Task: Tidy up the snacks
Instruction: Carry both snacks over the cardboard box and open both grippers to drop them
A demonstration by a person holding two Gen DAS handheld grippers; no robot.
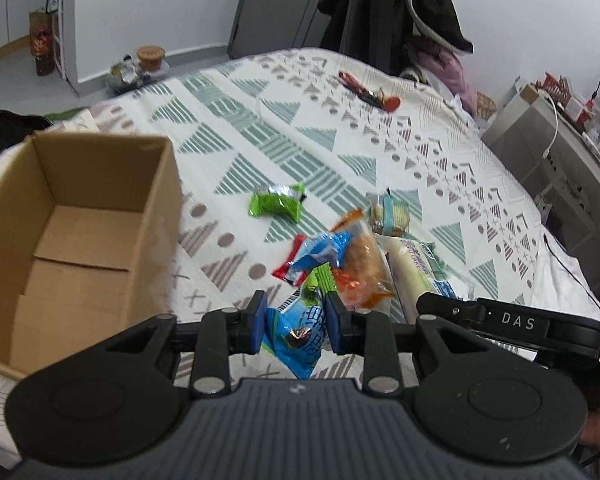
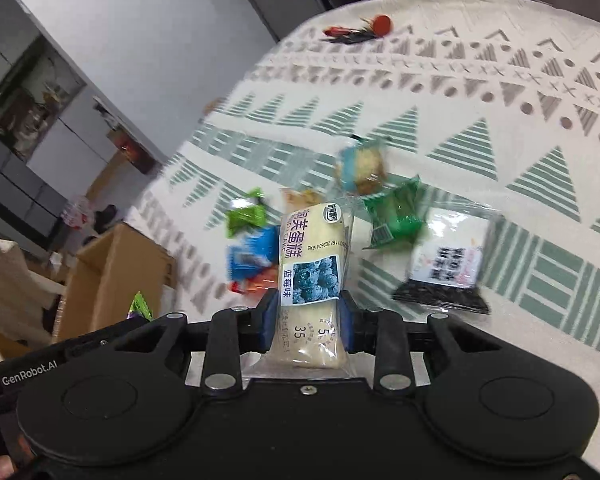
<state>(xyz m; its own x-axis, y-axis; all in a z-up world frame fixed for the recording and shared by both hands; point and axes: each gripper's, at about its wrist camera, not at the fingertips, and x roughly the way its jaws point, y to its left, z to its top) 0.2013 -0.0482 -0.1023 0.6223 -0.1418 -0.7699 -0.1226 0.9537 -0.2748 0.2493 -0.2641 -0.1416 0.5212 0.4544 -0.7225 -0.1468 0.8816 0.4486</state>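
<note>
My left gripper (image 1: 297,322) is shut on a blue and green snack packet (image 1: 296,336), just right of an open, empty cardboard box (image 1: 80,220). My right gripper (image 2: 308,326) is shut on a long cream cake packet (image 2: 312,276) with a blueberry picture; the same packet (image 1: 412,268) shows in the left wrist view. Loose snacks lie on the patterned bedspread (image 1: 260,128): a bright green packet (image 1: 276,202), a red one (image 1: 290,266), a blue one (image 1: 320,252), an orange bread pack (image 1: 360,264) and a cookie pack (image 1: 390,214).
A dark green packet (image 2: 396,216) and a black-and-white packet (image 2: 444,272) lie right of the cake. Red and black wrappers (image 1: 368,90) sit at the far side of the bed. A grey cabinet (image 1: 548,160) stands to the right, and dark clothes (image 1: 400,8) hang behind.
</note>
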